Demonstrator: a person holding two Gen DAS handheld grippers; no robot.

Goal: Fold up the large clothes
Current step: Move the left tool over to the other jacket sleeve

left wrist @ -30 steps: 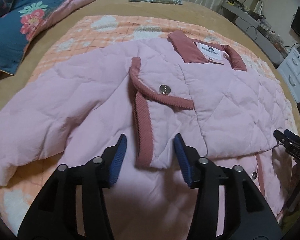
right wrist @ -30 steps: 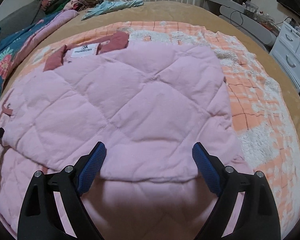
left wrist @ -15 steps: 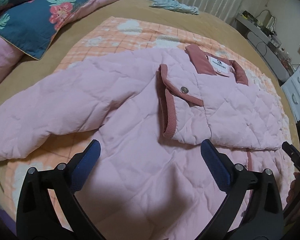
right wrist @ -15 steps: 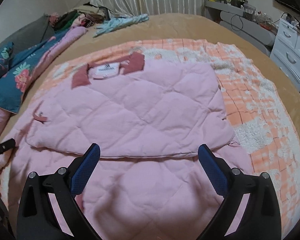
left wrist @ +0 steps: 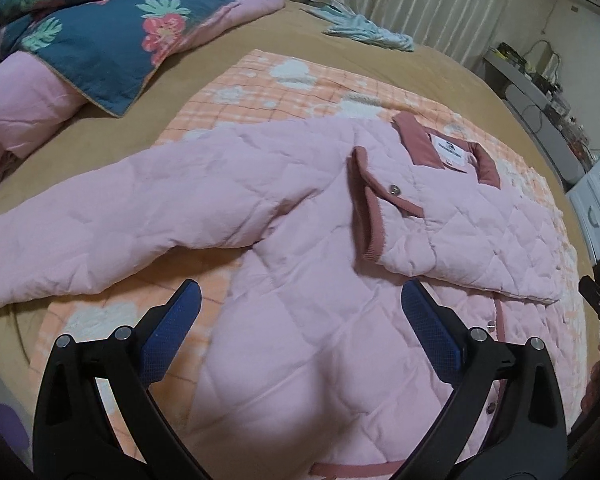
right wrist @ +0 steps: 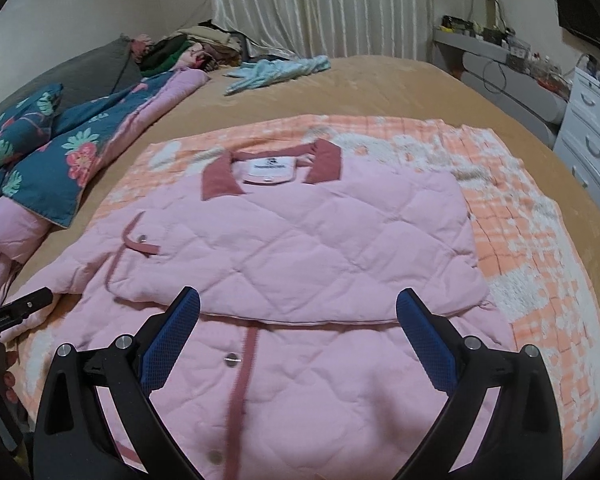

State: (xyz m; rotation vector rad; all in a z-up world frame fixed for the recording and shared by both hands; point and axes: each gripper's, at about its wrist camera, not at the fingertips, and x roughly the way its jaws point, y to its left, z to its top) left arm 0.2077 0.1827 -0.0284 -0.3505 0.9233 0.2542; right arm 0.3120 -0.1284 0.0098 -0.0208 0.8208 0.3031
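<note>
Folding: pink quilted jacket [right wrist: 300,248] on the bed [right wrist: 400,84], right side laid across its chest.
Left claw [left wrist: 300,334]: now wide open and empty, lifted off the cuff [left wrist: 366,216] ahead.
Right claw [right wrist: 298,338]: spread, empty, folded edge just ahead.
Change: both released; fold holds.
Remaining: sleeve [left wrist: 140,208], ahead and left, still outstretched.

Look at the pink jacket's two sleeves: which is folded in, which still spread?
On the pink jacket, the right sleeve lies folded across the body, its cuff on the chest. The left sleeve still stretches out flat.
</note>
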